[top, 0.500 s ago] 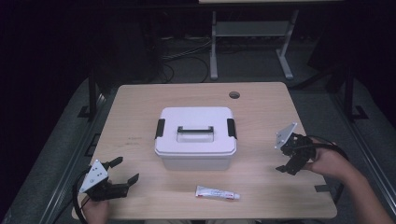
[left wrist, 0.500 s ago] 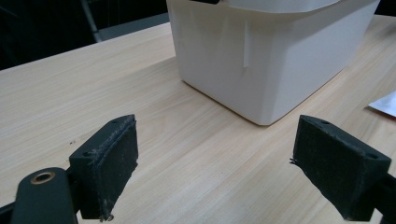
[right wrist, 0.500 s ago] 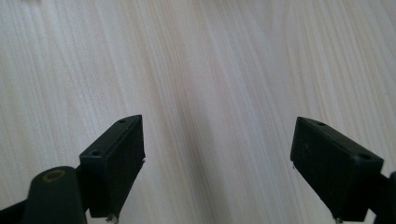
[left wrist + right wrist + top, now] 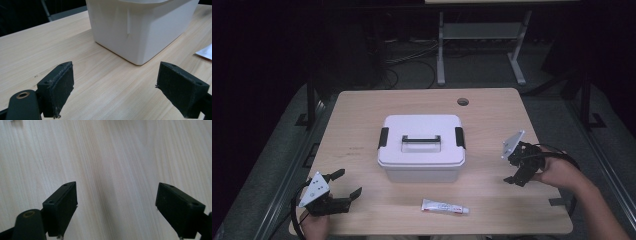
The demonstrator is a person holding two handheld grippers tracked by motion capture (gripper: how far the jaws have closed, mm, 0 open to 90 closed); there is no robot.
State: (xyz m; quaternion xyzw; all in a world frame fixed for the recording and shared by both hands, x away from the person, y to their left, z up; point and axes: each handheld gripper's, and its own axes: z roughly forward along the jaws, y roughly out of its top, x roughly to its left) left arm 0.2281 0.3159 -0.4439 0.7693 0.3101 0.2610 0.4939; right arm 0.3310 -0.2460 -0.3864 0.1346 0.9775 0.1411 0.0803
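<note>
The left tongs (image 4: 346, 183) gape wide, holding nothing, near the white box (image 4: 421, 147); the right tongs (image 4: 513, 168) also stand wide apart, empty, above the bare surface (image 4: 362, 125). A tube (image 4: 444, 207) lies untouched between them.

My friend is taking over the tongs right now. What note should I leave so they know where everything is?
Left tongs: open, empty, near the table's front left corner, pointing at the white box.
Right tongs: open, empty, over bare table right of the box.
Box: mid-table, lid on, both black side latches look closed.
Small tube: lies flat in front of the box, untouched.
Done: nothing visible. Left: probably open the box and put the tube in.
</note>
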